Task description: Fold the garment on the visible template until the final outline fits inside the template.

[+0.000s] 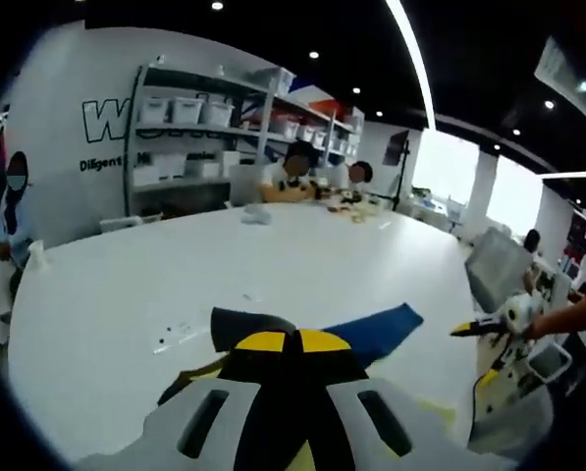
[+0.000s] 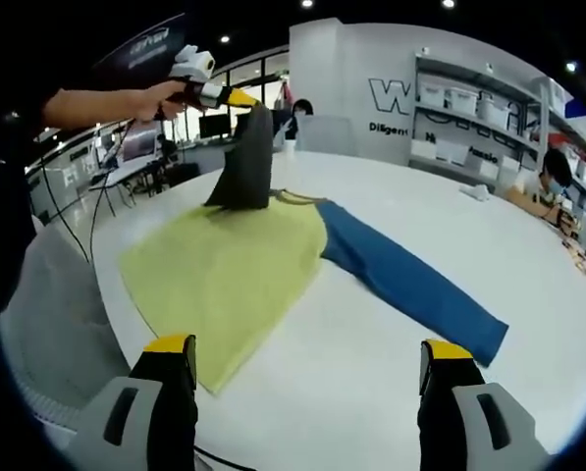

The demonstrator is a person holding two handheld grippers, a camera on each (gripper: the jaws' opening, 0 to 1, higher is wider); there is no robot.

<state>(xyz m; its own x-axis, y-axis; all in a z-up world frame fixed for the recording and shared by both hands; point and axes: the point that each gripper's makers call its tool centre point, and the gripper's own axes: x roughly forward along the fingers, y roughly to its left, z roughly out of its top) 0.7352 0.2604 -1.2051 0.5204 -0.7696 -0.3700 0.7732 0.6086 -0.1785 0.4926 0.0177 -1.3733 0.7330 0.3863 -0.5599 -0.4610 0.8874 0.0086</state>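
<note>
The right gripper [image 2: 307, 378] hovered with its jaws apart over the near edge of the white table [image 2: 371, 373]. Beyond it the garment [image 2: 234, 270] lay flat on the table, yellow-bodied, its blue sleeve [image 2: 410, 285] stretched away rightward. Farther off, the left gripper [image 2: 236, 97] was clamped on the dark sleeve [image 2: 245, 162], lifting it upright.

**Grey tools with yellow-tipped black jaws**

The right gripper [image 2: 307, 368] had pale grey moulded shells with dark oval slots, and black jaws capped in yellow. The left gripper [image 1: 293, 343] matched it. A thin black cable [image 2: 77, 235] trailed below the person's bare forearm [image 2: 91, 106].
</note>
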